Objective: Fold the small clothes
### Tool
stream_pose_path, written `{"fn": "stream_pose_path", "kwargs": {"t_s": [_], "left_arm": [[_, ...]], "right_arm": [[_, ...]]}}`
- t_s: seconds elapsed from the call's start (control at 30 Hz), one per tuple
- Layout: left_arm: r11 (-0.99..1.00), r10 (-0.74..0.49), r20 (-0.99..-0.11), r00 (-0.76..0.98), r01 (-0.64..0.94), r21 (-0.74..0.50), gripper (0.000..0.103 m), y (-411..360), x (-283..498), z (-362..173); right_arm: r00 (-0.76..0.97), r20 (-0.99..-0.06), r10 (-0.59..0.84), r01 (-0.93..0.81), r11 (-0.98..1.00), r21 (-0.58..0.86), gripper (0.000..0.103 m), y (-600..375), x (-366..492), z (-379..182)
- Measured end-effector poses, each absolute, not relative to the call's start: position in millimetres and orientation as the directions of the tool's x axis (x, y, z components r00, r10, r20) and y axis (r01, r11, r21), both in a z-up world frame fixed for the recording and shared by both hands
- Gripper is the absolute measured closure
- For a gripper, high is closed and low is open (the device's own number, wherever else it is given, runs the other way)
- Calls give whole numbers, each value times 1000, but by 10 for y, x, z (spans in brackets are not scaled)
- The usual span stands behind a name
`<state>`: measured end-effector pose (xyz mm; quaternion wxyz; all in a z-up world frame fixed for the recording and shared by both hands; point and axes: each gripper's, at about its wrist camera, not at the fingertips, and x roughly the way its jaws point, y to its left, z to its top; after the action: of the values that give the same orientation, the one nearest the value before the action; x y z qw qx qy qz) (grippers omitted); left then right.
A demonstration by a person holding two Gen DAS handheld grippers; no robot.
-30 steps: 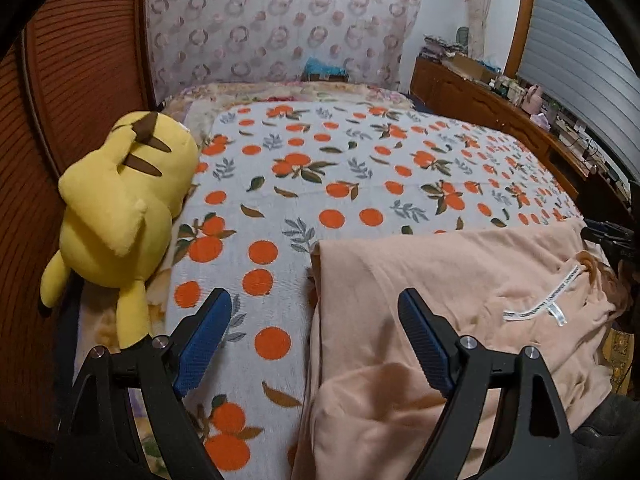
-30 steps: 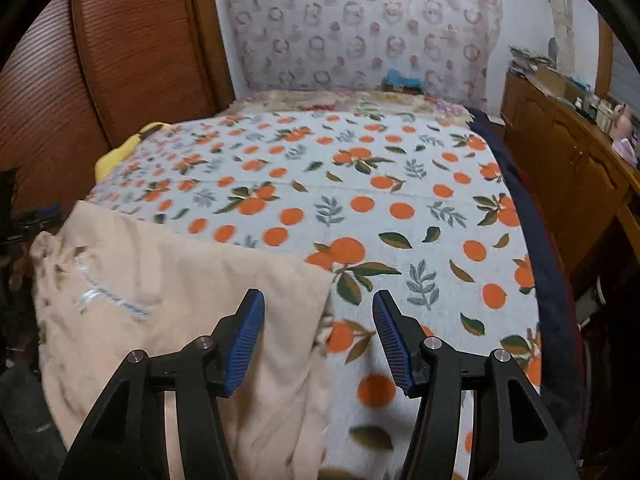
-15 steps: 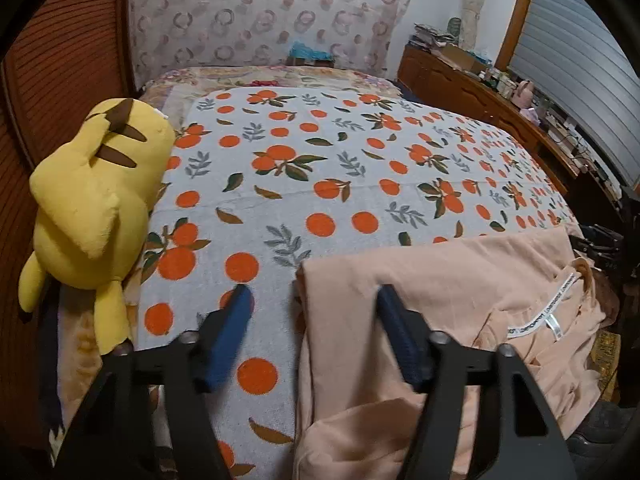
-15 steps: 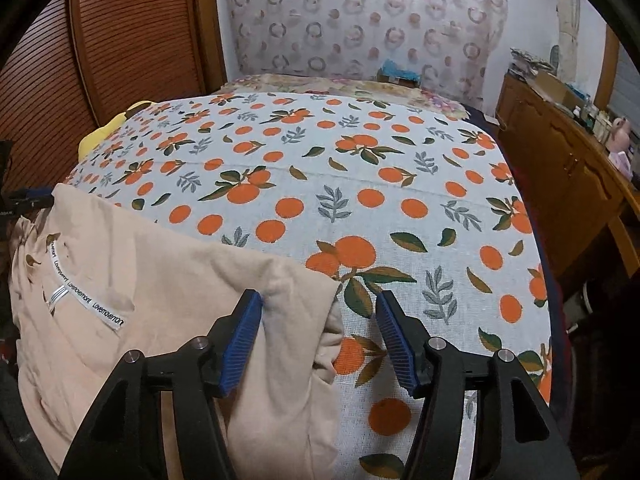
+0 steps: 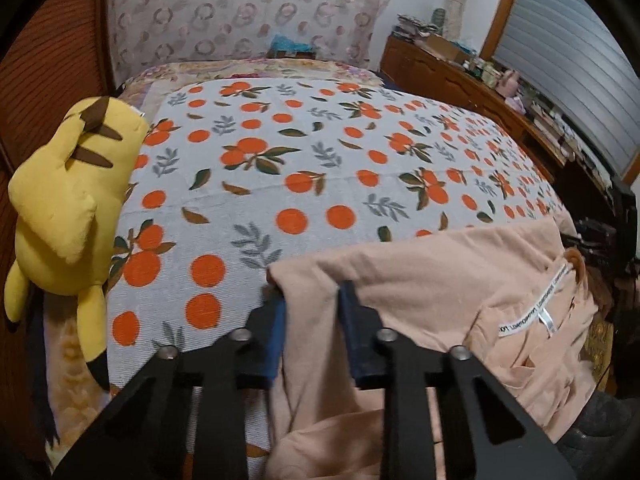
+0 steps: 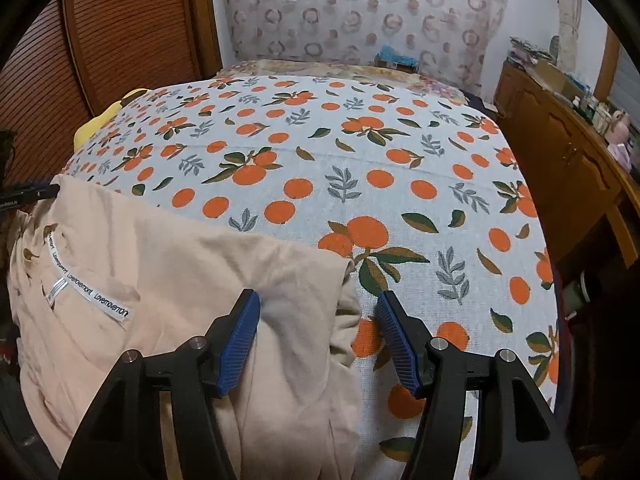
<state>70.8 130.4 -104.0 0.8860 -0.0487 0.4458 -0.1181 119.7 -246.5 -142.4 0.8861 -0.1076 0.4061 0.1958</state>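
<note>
Closing from wide apart, the left gripper (image 5: 312, 300) pinched the peach garment (image 5: 440, 280) corner for folding, while the right gripper (image 6: 318, 312) stayed unclenched astride its own corner.

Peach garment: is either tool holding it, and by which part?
Left tool is closing on the peach garment at its corner edge. Right tool straddles the opposite corner, open, holding nothing.

Home bedroom. Ahead of my claw: bed (image 5: 304, 184) under orange-print cover, floral pillow (image 5: 248, 12) at its head. Left: yellow plush (image 5: 68, 200), wooden doors (image 6: 132, 32). Right: cluttered wooden dresser (image 5: 460, 80).
</note>
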Motion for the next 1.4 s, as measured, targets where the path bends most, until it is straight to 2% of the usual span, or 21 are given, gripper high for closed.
{"fn": "stream_pose_path", "kwargs": {"t_s": [0.1,0.13,0.2,0.23,0.27,0.33,0.5,0.6,0.73,1.03,1.27,1.4], "left_arm": [[968,-250,-778,577,179,-178,93,1250,695,-1011],[967,-250,-777,579,184,-174,94,1238,687,-1000],[965,-259,-769,584,190,-180,95,1224,662,-965],[963,-267,-760,592,196,-186,96,1212,633,-928],[961,-275,-748,604,201,-191,96,1196,602,-885],[958,-288,-711,641,199,-208,96,1174,502,-737],[937,-347,-594,726,238,-256,97,1113,227,-247],[944,-320,-478,818,236,-230,98,1083,47,188],[933,-344,-324,881,281,-224,98,1032,-147,825],[933,-335,-101,937,315,-173,98,1129,-490,1878],[943,-307,-8,952,303,-136,98,1214,-582,2346],[959,-263,-51,963,256,-119,98,1261,-258,2303]], "right_arm": [[584,-765,272,-450,893,-26,40,-2472,1208,-1425],[578,-767,279,-460,888,-24,43,-2469,1210,-1423],[555,-767,321,-500,866,1,64,-2459,1198,-1408],[539,-769,343,-518,855,19,81,-2459,1192,-1404],[524,-773,358,-532,846,31,89,-2451,1181,-1405],[537,-758,369,-543,839,24,93,-2460,1140,-1382],[665,-619,418,-495,867,54,94,-2704,826,-990],[704,-566,429,-495,868,41,94,-2821,614,-691],[772,-468,430,-495,869,-19,94,-2973,261,-92],[881,-221,418,-454,878,-153,94,-3378,-350,1355],[918,-71,390,-396,895,-204,94,-3498,-596,2040],[920,-99,378,-391,889,-239,94,-3389,-294,2055]]}}
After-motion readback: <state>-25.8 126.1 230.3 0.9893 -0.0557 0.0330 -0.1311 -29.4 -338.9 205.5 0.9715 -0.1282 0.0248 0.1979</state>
